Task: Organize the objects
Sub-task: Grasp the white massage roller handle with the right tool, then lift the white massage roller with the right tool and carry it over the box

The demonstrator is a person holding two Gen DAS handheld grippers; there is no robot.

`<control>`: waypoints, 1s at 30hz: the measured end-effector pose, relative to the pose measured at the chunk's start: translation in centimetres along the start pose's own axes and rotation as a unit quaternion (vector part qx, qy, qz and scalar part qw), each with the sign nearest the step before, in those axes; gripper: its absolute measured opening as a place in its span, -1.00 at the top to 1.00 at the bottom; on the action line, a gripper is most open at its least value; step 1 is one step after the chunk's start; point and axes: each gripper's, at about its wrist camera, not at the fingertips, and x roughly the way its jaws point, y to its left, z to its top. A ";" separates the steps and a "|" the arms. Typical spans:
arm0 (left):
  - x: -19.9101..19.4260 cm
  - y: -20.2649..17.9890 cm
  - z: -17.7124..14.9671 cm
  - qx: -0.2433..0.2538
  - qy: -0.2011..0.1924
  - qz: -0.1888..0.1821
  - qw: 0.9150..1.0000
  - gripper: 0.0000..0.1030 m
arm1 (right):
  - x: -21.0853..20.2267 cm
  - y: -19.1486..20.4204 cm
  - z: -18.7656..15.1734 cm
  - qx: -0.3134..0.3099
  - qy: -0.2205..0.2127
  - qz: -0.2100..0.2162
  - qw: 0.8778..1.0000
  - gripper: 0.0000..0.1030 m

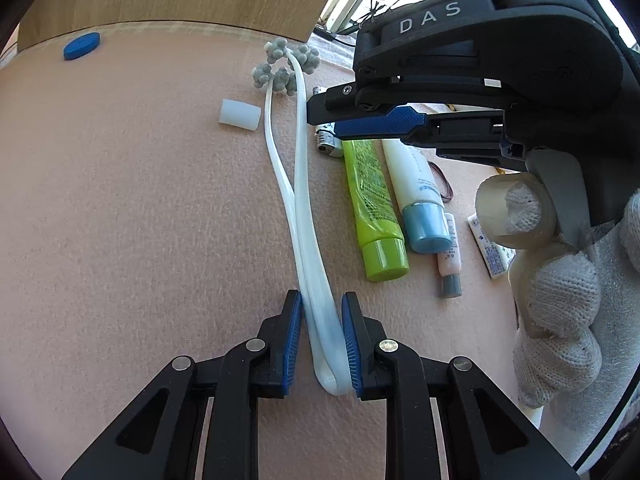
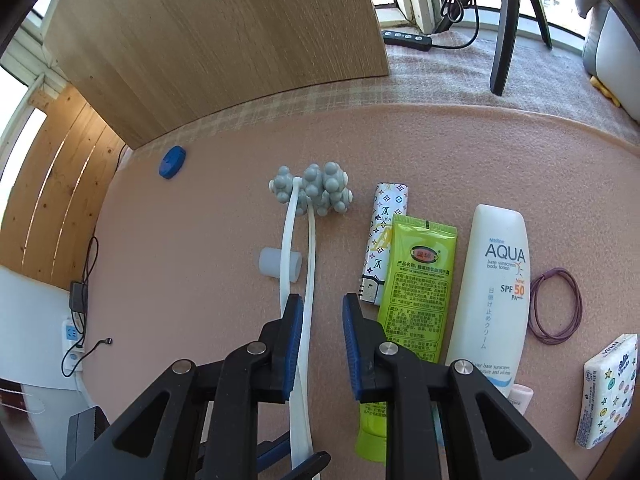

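The left gripper (image 1: pixel 321 344), at the bottom centre of the left wrist view, is standing narrowly parted around the looped end of a white bendy-handled massager with grey knobbly roller balls (image 1: pixel 298 184). Its right blue pad is touching the loop, while a sliver of gap is showing at the left pad, so I cannot tell whether it is truly gripping. The massager is lying on the pink felt table mat (image 1: pixel 140 220), its handle running up the middle of the frame to the grey balls near the top centre.

The right gripper (image 2: pixel 319 340), at the bottom centre of the right wrist view, is hanging above the mat with its jaws moderately apart and nothing between them; the massager's white strips are passing under its left finger. In the left wrist view a white-knit-gloved hand (image 1: pixel 560 288) is holding that tool at the right edge.

To the right of the massager, side by side, are lying a patterned white lighter (image 2: pixel 383 240), a lime-green tube (image 2: pixel 412 288) and a white sunscreen bottle (image 2: pixel 494 280). A short white cylinder (image 2: pixel 280 264) is sitting just left of the handle, and a blue disc (image 2: pixel 172 162) is resting at the upper left.
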 end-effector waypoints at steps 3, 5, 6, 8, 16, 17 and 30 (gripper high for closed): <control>0.1 -0.8 0.0 0.003 -0.002 0.001 1.000 0.57 | -0.8 0.2 0.2 -0.003 -0.012 0.013 1.000 0.13; 0.2 -1.3 0.0 0.005 -0.002 0.002 1.000 0.57 | -0.7 0.7 0.4 -0.019 -0.013 0.001 1.000 0.10; 0.3 -1.6 0.0 0.006 -0.002 0.002 1.000 0.57 | -0.5 0.8 0.4 -0.024 -0.012 -0.004 1.000 0.10; 0.3 -2.0 0.1 0.006 -0.002 0.001 1.000 0.57 | 0.1 1.0 0.4 -0.027 -0.005 -0.007 1.000 0.11; 0.6 -4.0 0.3 0.003 -0.003 -0.001 1.000 0.57 | 2.3 1.2 -0.1 -0.033 0.030 -0.004 0.999 0.88; 0.6 -4.3 0.3 0.003 -0.003 -0.001 1.000 0.58 | 2.2 1.3 -0.1 -0.033 0.028 -0.005 0.999 0.88; -1.5 -10.6 0.3 0.010 -0.020 -0.024 0.999 0.62 | -3.9 0.3 -0.9 -0.025 -0.020 0.032 0.999 0.90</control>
